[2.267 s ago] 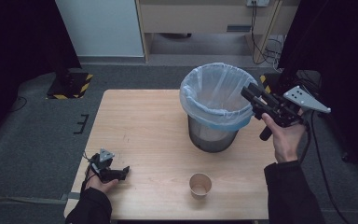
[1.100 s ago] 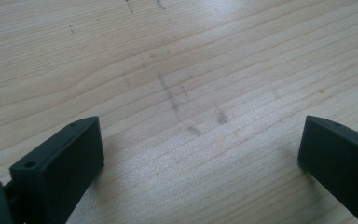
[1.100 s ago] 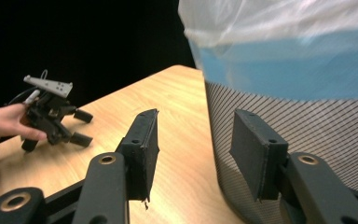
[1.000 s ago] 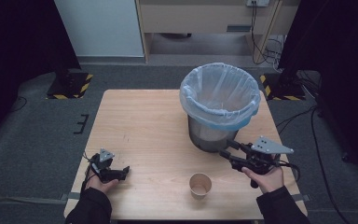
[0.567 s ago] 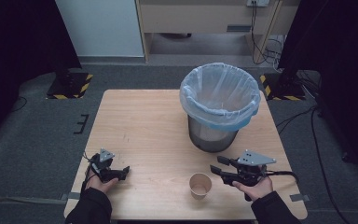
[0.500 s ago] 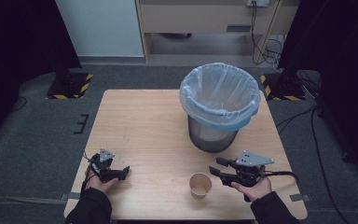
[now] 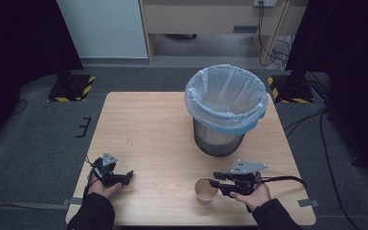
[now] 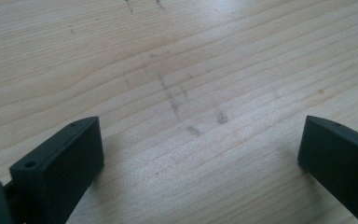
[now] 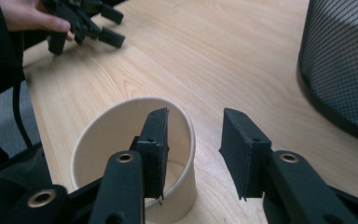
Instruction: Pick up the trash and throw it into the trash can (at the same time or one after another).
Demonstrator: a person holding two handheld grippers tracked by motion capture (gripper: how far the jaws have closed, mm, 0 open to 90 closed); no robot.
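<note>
I have my right gripper (image 9: 193,154) spread astride the paper cup (image 9: 133,161) wall, not yet clenched, left gripper (image 7: 117,177) released and idle, so binning into the trash can (image 7: 225,108) seems left.

cup (image 7: 205,189): tan | bin (image 7: 219,139): dark mesh | liner (image 7: 225,96): pale blue-white | table (image 7: 148,129): light wood grain | jaws: black

The paper cup (image 7: 205,190) is standing upright on the table (image 7: 158,129) near its front edge, right of centre. The lined mesh bin (image 7: 225,109) is sitting behind it. The right gripper (image 9: 192,140) is straddling the cup's rim; the left gripper (image 7: 124,178) is resting at the front left.
</note>
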